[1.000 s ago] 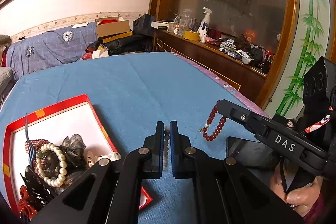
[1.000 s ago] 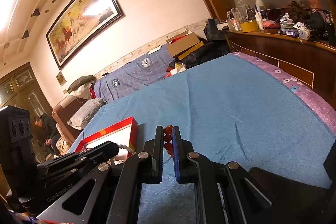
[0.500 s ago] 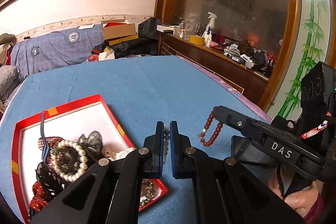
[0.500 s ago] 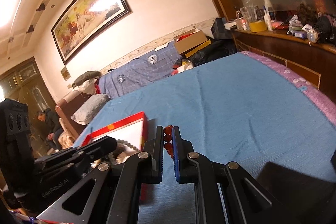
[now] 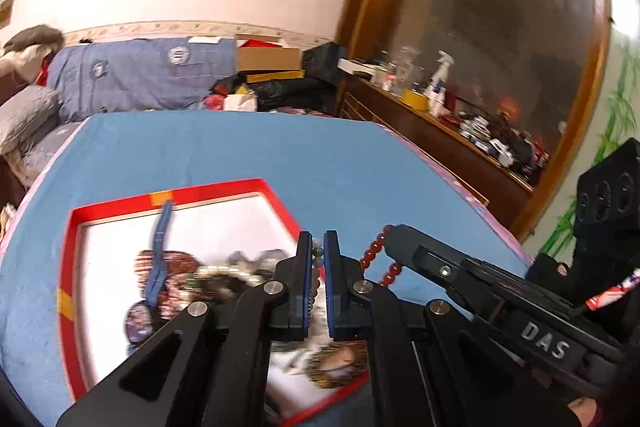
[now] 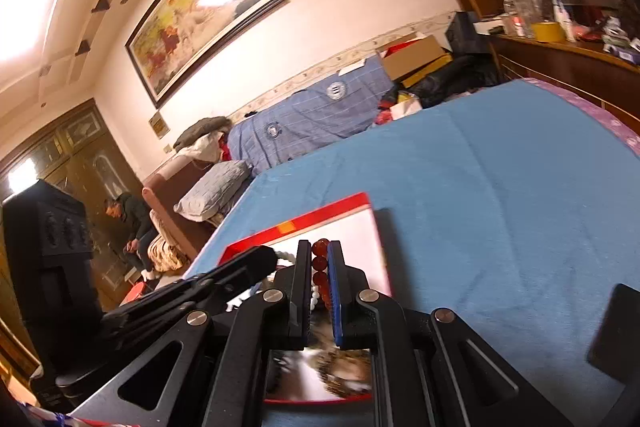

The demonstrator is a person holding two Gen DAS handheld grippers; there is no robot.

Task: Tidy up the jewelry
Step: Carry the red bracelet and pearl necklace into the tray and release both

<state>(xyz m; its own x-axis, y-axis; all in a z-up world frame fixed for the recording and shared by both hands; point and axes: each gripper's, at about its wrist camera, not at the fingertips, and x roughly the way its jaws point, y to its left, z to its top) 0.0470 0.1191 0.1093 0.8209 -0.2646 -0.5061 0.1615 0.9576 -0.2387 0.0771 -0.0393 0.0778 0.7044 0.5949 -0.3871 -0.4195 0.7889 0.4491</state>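
Pinching two bead strings, left gripper [image 5: 317, 259] jaws on greenish string [image 5: 317, 251], right gripper [image 6: 319, 265] jaws on red string [image 6: 320, 263], one red tray [image 5: 208, 190]

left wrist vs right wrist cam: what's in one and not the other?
Left wrist only: the jumble of jewelry in the box, a blue strap, the bamboo wall art, and the grey-green beads pinched in the left gripper.

Right wrist only: a seated person by the dark cabinet, and ceiling lights.

Both: the red-rimmed box on the blue cloth, the red bead strand held by the right gripper, the framed painting, the spray bottle.
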